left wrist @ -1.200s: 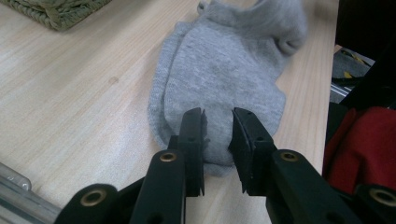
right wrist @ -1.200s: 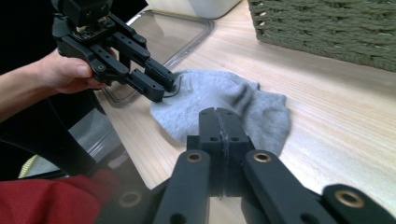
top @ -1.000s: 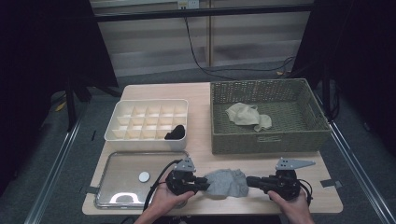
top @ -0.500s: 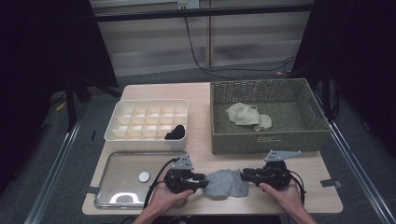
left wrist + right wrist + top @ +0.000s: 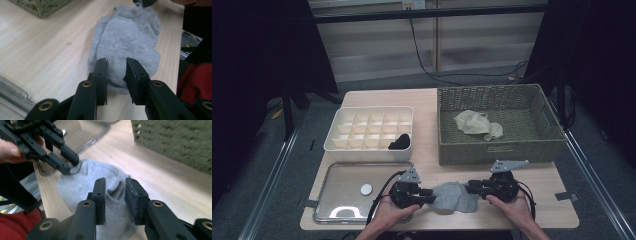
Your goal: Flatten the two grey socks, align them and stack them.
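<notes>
A grey sock (image 5: pixel 452 197) lies flat on the wooden table near its front edge, between my two grippers. My left gripper (image 5: pixel 428 196) points right at the sock's left end. In the left gripper view its jaws (image 5: pixel 116 62) have just been opening and stand apart over the sock's (image 5: pixel 130 32) near edge without pressing it. My right gripper (image 5: pixel 472 188) points left at the sock's right end. Its jaws (image 5: pixel 115 182) have just closed a little but remain apart, with a wrinkle of the sock (image 5: pixel 82 182) between them. The left gripper (image 5: pixel 70 163) also rests on the sock's far edge.
A green wicker basket (image 5: pixel 497 150) holding a beige cloth (image 5: pixel 477 122) stands at the back right. Left of it is a white divided box (image 5: pixel 367 145) with a black item (image 5: pixel 399 141) in one cell. A metal tray (image 5: pixel 342 175) with a small white disc (image 5: pixel 366 189) lies at the front left.
My right gripper has moved left, closer in over the sock's right end. The sock now lies flatter and less bunched. The left gripper has stayed in place.
</notes>
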